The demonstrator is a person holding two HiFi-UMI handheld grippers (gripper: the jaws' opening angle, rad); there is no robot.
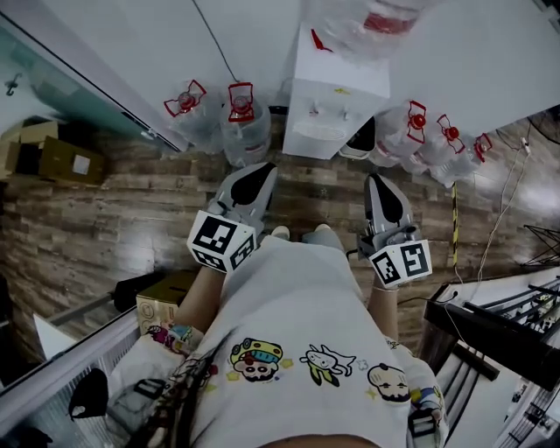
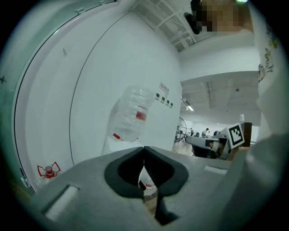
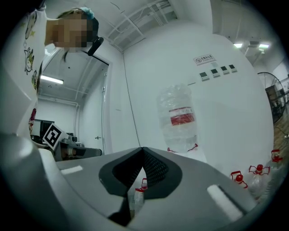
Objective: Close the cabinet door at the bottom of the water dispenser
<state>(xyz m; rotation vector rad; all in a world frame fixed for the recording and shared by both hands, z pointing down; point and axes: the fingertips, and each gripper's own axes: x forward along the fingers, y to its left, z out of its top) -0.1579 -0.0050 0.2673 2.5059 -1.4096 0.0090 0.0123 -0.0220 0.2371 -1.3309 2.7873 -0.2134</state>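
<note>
The white water dispenser (image 1: 337, 96) stands against the wall ahead of me, with an upturned clear bottle (image 1: 376, 22) on top. From above its lower front is hidden. A dark, white-edged piece (image 1: 360, 138) shows at its right foot; whether that is the cabinet door I cannot tell. My left gripper (image 1: 260, 168) and right gripper (image 1: 377, 178) are held side by side over the wooden floor, short of the dispenser. The left gripper (image 2: 144, 151) is shut and empty, its jaws meeting, with the bottle (image 2: 133, 113) beyond. The right gripper (image 3: 142, 153) is also shut and empty, facing the bottle (image 3: 178, 117).
Red-capped water jugs stand on the floor to the left (image 1: 241, 109) and right (image 1: 411, 122) of the dispenser. Cardboard boxes (image 1: 61, 162) lie at far left and another box (image 1: 162, 302) by my left side. Cables (image 1: 507, 201) and a black rack (image 1: 499, 324) are at right.
</note>
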